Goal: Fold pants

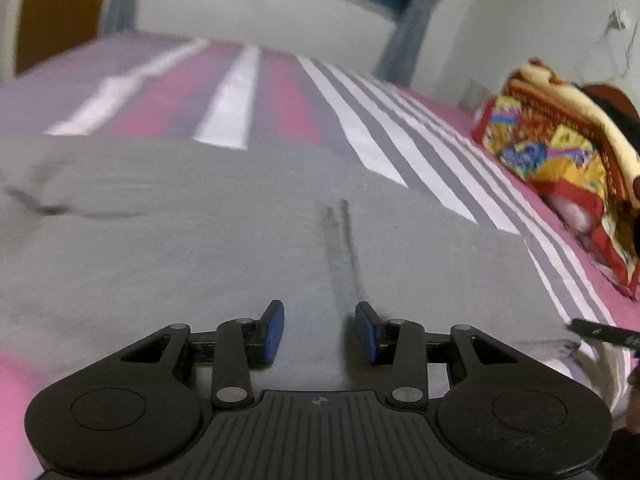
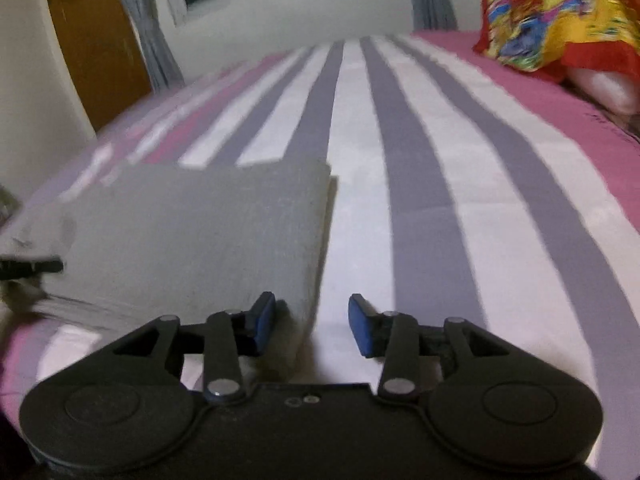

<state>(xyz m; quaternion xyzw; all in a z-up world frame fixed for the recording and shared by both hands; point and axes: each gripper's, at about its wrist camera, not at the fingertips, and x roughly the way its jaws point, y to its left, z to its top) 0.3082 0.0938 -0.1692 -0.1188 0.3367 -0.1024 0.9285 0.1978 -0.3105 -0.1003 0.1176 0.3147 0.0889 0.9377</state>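
The grey fabric pants (image 2: 192,236) lie on the pink, white and grey striped bedsheet (image 2: 420,168) as a flat rectangle, apparently nearly folded. The left gripper (image 1: 320,330) and right gripper (image 2: 312,326) both hover open, holding nothing.

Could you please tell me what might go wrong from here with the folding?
The right hand-held gripper is open at the corner of the folded grey pants; closing could snag the striped sheet too. The left hand-held gripper is open over flat cloth, so it may pinch only one layer.
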